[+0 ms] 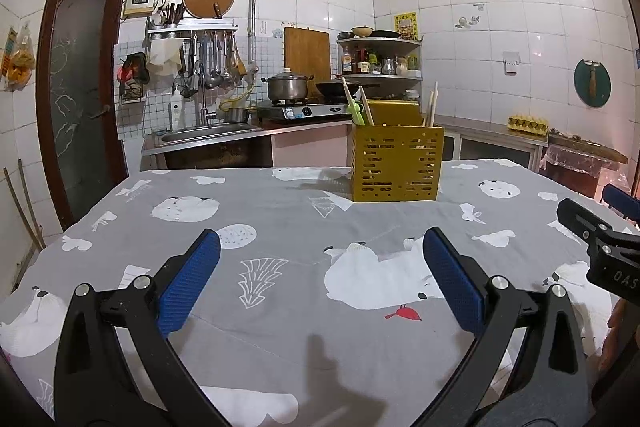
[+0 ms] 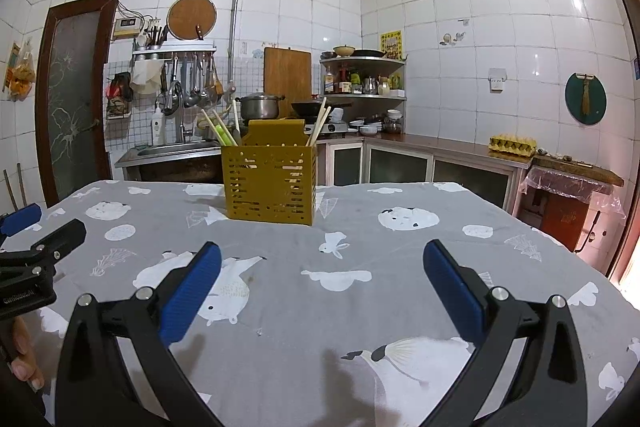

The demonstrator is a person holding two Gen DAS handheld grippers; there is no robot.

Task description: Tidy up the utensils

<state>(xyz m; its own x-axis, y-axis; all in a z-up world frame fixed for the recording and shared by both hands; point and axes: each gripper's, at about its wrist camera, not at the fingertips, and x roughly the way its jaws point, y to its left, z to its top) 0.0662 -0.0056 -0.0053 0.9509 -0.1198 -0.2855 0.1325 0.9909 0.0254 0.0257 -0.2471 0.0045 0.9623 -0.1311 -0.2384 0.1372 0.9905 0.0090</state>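
Note:
A yellow slotted utensil holder [image 1: 397, 163] [image 2: 270, 181] stands on the far middle of the table. Pale chopsticks [image 1: 431, 105] [image 2: 320, 125] and a green-handled utensil [image 1: 355, 111] [image 2: 221, 132] stick out of its top. My left gripper [image 1: 322, 281] hovers over the near part of the grey patterned tablecloth [image 1: 280, 219], its blue pads wide apart and nothing between them. My right gripper [image 2: 322, 285] is also open and empty over the cloth [image 2: 380, 259]. Each gripper shows at the edge of the other's view. No loose utensil lies on the cloth.
A kitchen lies behind the table: a sink [image 1: 208, 135], a stove with a pot [image 1: 287, 87], hanging ladles [image 1: 212, 63], corner shelves [image 2: 362, 75] and a counter with an egg tray [image 2: 512, 143]. A door [image 1: 78, 99] is at left. A hand [image 2: 24, 359] holds the left gripper.

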